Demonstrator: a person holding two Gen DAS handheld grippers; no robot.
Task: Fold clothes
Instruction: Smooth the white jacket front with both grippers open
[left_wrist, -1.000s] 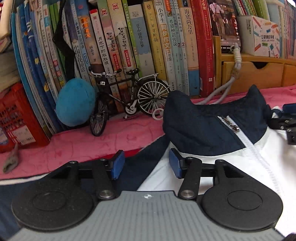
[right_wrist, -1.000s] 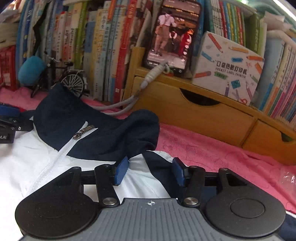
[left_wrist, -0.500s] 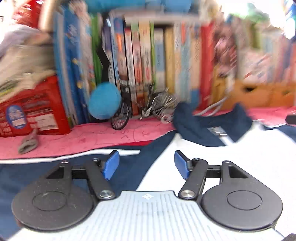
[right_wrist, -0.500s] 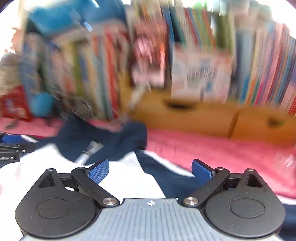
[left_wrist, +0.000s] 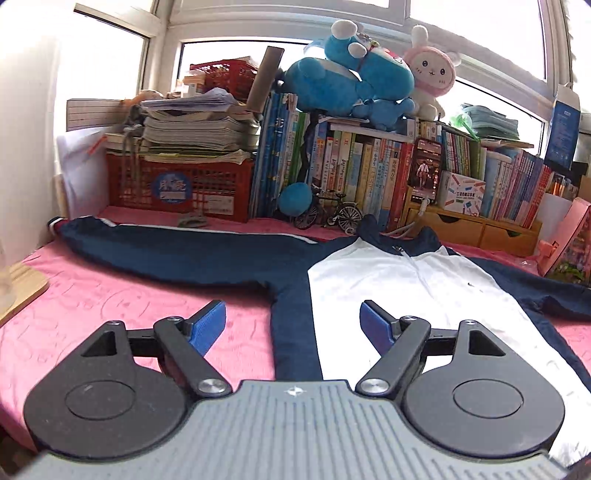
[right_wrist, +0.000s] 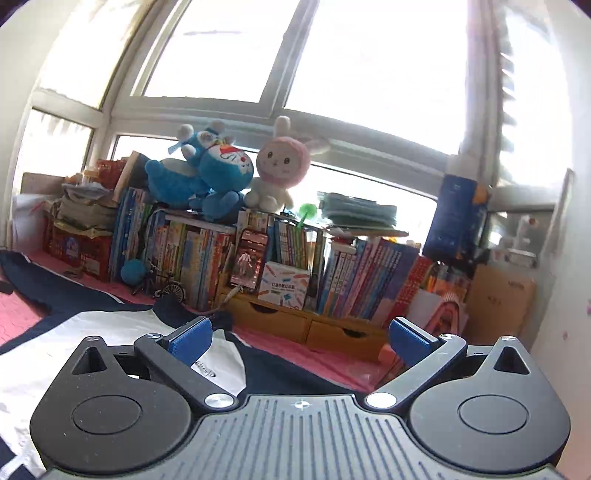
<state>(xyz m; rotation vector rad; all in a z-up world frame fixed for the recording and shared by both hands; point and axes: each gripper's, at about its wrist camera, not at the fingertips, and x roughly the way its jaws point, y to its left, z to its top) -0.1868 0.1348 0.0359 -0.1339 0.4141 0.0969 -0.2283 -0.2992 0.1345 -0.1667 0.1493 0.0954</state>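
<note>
Pink bedding (left_wrist: 110, 295) fills the foreground of our left wrist view, backed by a row of books (left_wrist: 354, 166) under a bright window. On it we see the jacket (left_wrist: 406, 280) lying spread out flat, front up, its white chest panel closed by a zip and its navy collar pointing towards the books. One navy sleeve (left_wrist: 177, 251) stretches far out to the left across the bedding. A red crate (left_wrist: 177, 188) stacked with papers stands at the back left, a small model bicycle (left_wrist: 332, 214) sits just beside the collar, and blue and pink plush toys (left_wrist: 354, 85) rest on top of the books. Our left gripper (left_wrist: 291, 325) hangs above the jacket's side seam with its blue pads wide apart, holding nothing.

From the right wrist view we look higher, at the window (right_wrist: 295, 74), the same plush toys (right_wrist: 221, 173) and the books (right_wrist: 332, 266), with wooden drawers (right_wrist: 317, 328) below them. The jacket (right_wrist: 92, 332) shows at lower left, and navy cloth runs under our right gripper (right_wrist: 299, 339), whose fingers stand fully spread and empty.
</note>
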